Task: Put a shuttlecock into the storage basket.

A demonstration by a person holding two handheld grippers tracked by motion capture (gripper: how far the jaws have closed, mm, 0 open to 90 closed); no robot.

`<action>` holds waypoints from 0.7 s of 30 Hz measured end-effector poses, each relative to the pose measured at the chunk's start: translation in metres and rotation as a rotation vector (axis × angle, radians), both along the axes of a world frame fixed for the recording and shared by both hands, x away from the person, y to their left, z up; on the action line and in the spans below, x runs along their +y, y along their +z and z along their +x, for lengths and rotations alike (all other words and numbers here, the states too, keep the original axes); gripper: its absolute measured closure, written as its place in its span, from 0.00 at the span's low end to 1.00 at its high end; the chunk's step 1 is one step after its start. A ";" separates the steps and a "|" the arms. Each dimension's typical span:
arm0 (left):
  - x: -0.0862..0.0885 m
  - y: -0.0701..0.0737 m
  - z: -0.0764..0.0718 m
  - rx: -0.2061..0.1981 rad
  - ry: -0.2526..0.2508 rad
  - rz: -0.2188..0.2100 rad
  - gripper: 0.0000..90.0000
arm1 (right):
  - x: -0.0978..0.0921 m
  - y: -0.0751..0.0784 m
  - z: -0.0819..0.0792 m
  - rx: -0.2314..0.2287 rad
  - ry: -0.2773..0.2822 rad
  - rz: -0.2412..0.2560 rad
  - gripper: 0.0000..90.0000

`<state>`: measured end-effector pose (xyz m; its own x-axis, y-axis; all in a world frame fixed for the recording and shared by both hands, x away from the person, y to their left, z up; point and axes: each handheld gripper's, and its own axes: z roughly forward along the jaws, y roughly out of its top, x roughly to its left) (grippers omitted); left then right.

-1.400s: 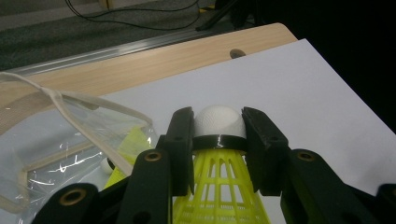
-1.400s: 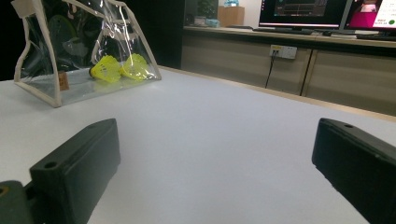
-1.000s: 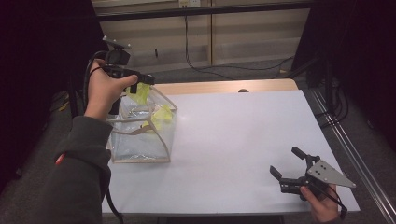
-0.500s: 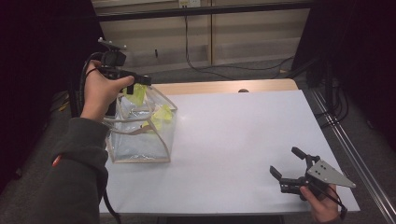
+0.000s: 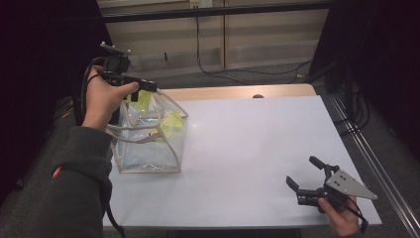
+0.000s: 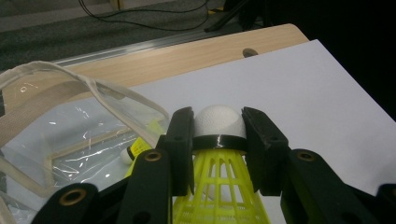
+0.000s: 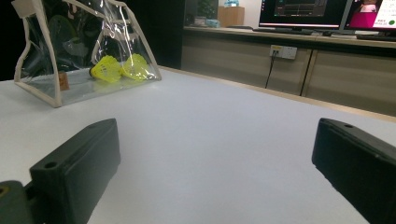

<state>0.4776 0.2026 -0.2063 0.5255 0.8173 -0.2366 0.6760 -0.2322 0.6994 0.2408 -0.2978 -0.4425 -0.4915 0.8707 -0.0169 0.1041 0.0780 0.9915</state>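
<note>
My left gripper (image 5: 144, 87) hovers over the open top of a clear plastic bag (image 5: 148, 144) at the table's left side. It is shut on the white cork head of a yellow shuttlecock (image 6: 218, 122), whose skirt hangs toward the camera. The same shuttlecock (image 5: 141, 101) hangs just above the bag's rim (image 6: 93, 88). More yellow shuttlecocks (image 5: 171, 121) lie inside the bag (image 7: 56, 51), two of them side by side (image 7: 119, 67). My right gripper (image 5: 300, 171) rests near the front right corner, open with nothing between its jaws (image 7: 217, 158).
The white table top (image 5: 247, 144) stretches between the bag and the right gripper. A wooden strip (image 5: 237, 92) with a hole runs along the far edge. Cables lie on the floor beyond. Monitors (image 7: 303, 11) stand on a counter behind.
The left hand has shifted slightly up and to the left over the bag, still holding the shuttlecock. The right gripper has not moved.
</note>
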 end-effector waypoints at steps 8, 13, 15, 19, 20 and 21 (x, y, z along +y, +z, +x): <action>0.006 -0.004 0.001 -0.002 0.003 0.005 0.72 | 0.000 0.000 0.000 0.000 0.000 0.000 0.01; 0.008 -0.004 0.001 -0.006 0.006 0.003 0.72 | 0.000 0.000 0.000 0.002 0.000 0.003 0.01; 0.008 -0.005 0.001 -0.010 0.006 0.002 0.72 | 0.000 0.000 0.000 0.002 0.000 0.003 0.01; 0.009 -0.007 0.001 -0.008 0.007 0.005 0.72 | 0.000 0.000 0.000 0.000 -0.001 0.005 0.01; 0.009 -0.007 0.002 -0.009 0.006 0.007 0.72 | 0.000 0.000 0.000 0.001 -0.001 0.003 0.01; 0.010 -0.008 0.002 -0.007 0.006 0.006 0.72 | 0.000 0.000 0.000 0.000 -0.001 0.005 0.01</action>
<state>0.4791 0.2123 -0.2141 0.5217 0.8220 -0.2285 0.6728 -0.2317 0.7027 0.2407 -0.2974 -0.4423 -0.4908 0.8712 -0.0120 0.1045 0.0726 0.9919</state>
